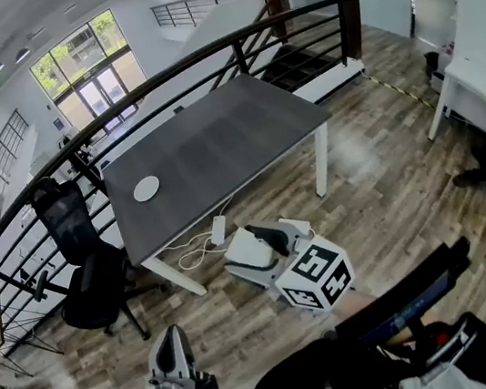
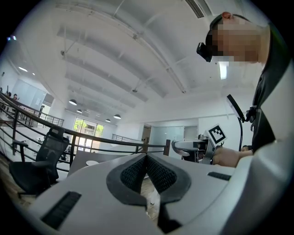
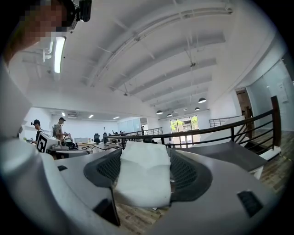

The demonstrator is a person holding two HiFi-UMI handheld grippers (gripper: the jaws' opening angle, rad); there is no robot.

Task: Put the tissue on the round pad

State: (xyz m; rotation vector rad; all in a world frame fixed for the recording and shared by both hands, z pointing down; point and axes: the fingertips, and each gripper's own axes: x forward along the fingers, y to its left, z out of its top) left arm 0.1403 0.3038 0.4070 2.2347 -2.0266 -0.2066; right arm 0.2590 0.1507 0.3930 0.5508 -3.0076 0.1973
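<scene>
A white folded tissue is clamped between the dark pads of my right gripper, which is shut on it. In the head view that right gripper hovers over the wooden floor, just in front of the dark grey table. The white round pad lies near the table's left end, apart from both grippers, and shows small in the left gripper view as the round pad. My left gripper hangs low at the lower left; its jaws are shut with nothing between them.
A black office chair stands left of the table. A white power strip with cable lies on the floor under the table's front edge. A black railing runs behind the table. A white desk stands at the right.
</scene>
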